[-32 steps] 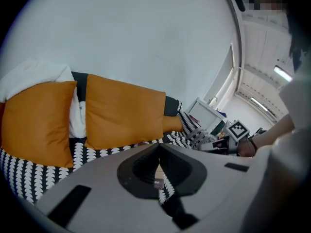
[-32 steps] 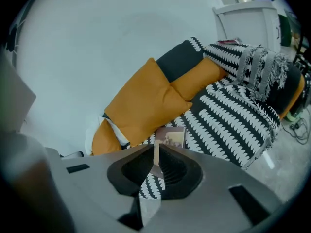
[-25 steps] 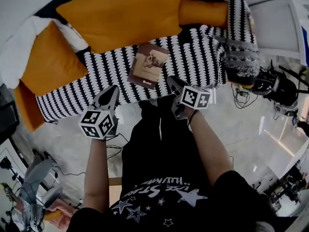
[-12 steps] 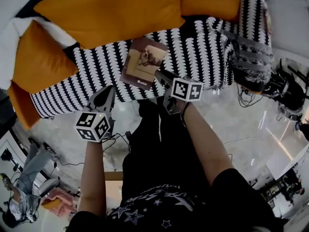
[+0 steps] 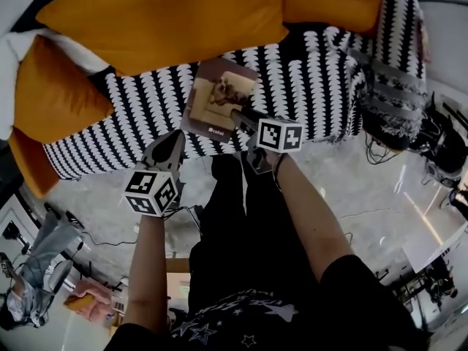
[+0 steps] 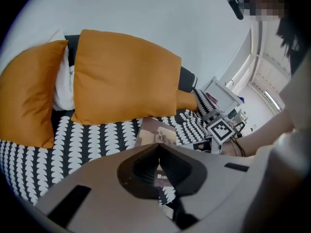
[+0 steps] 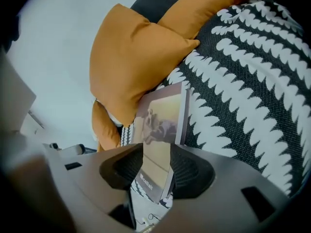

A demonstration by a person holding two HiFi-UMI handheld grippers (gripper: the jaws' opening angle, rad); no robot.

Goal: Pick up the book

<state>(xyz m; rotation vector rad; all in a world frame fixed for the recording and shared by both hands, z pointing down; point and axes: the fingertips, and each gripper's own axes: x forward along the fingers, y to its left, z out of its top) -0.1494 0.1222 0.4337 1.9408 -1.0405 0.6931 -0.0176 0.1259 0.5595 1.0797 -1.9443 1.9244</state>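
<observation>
Side access is free: the black-and-white scalloped sofa cover (image 5: 307, 86) lies bare to the left and right of the brown-covered book (image 5: 218, 97). The large orange fabric cushion (image 5: 168, 17) stands just behind the book's far edge and blocks that side. The right gripper (image 5: 241, 117) occupies the front approach, its jaws opening with the book's near edge between them. The left gripper (image 5: 174, 139), jaws together, hangs at the seat's front edge, left of the book.
</observation>
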